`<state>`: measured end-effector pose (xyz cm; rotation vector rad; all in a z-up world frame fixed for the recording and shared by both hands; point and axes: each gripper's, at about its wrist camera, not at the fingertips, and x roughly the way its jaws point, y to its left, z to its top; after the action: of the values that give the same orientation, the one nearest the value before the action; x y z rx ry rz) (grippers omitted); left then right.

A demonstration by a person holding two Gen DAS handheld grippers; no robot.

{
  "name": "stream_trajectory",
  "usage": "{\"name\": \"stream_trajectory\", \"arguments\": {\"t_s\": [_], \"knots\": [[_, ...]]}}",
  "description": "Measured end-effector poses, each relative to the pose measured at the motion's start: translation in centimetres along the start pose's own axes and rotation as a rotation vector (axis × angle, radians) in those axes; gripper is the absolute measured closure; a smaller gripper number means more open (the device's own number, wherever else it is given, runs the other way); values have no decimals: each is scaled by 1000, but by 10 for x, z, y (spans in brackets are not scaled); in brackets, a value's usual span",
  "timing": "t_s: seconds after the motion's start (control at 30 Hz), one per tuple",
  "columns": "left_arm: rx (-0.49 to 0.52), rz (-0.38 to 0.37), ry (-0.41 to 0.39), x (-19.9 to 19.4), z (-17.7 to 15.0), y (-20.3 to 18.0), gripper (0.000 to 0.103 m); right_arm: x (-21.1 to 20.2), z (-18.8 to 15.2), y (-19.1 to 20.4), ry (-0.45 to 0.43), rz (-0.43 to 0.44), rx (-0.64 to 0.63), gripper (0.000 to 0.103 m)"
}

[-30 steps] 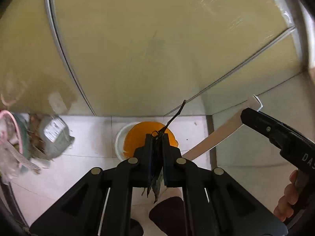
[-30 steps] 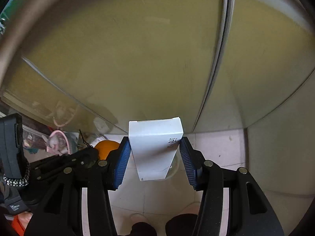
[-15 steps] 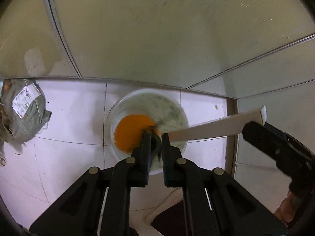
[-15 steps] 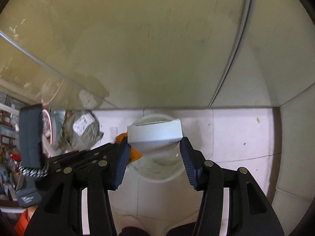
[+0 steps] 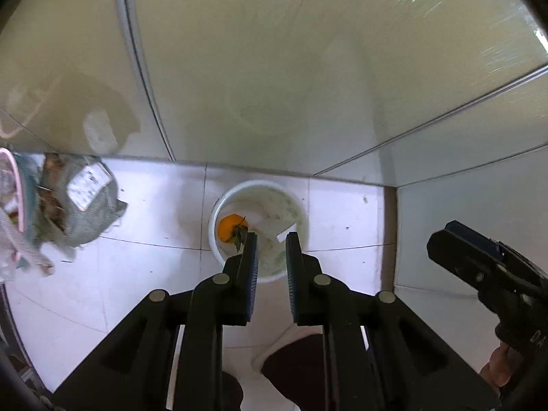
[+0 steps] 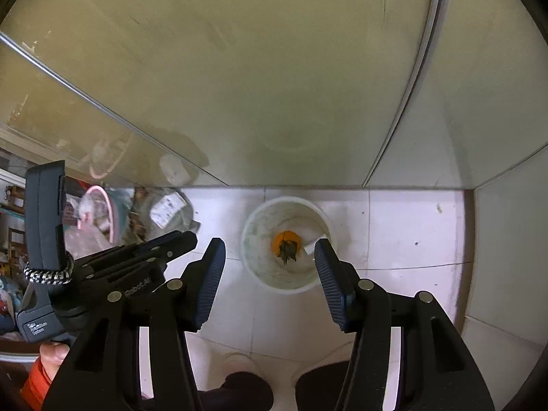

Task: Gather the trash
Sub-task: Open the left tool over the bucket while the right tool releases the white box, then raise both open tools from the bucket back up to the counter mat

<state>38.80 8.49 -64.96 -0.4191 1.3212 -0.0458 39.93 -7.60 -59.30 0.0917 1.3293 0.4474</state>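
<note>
A white bucket (image 5: 301, 215) stands on the white tiled floor by the wall; it also shows in the right wrist view (image 6: 250, 243). Inside it lie an orange peel (image 5: 226, 228) with a dark leafy stem (image 5: 239, 236) on it, and a white box (image 5: 274, 231). The right wrist view shows the peel (image 6: 289, 238), the stem (image 6: 287, 251) and the box (image 6: 308, 248) too. My left gripper (image 5: 271, 239) is open and empty above the bucket. My right gripper (image 6: 270, 246) is wide open and empty above it.
A grey bag (image 5: 82, 205) with a white label, full of scraps, lies on the floor to the left, next to a pink-rimmed bin (image 5: 13, 185). Glossy wall panels rise behind the bucket. My shoes (image 6: 246, 376) are at the bottom.
Both grippers opened. The leafy stem dropped from the left gripper and the white box from the right gripper; both now lie in the bucket. Both grippers have risen from it.
</note>
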Motion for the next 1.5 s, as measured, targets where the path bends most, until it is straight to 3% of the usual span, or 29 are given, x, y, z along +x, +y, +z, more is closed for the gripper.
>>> {"name": "stream_trajectory", "arguments": {"t_s": [0.13, 0.4, 0.6, 0.77, 0.93, 1.13, 1.37, 1.5], "knots": [[6, -7, -42, -78, 6, -19, 86, -57, 9, 32, -29, -13, -14, 52], [58, -18, -172, -251, 18, -53, 80, -212, 26, 88, -150, -40, -39, 52], [107, -20, -268, -355, 24, -73, 78, -310, 31, 113, -267, -66, -22, 52], [138, -7, -352, -422, 30, -82, 69, -369, 31, 127, -356, -86, 3, 52], [174, -31, -401, -465, 45, -96, 69, -412, 37, 136, -429, -120, 26, 52], [226, -22, -453, -495, 88, -121, 65, -455, 55, 127, -535, -135, 57, 50], [240, -7, -513, -493, 148, -161, 63, -477, 107, 96, -631, -148, 37, 46], [206, -5, -505, -477, 195, -187, 61, -477, 152, 69, -618, -137, 7, 46]]}}
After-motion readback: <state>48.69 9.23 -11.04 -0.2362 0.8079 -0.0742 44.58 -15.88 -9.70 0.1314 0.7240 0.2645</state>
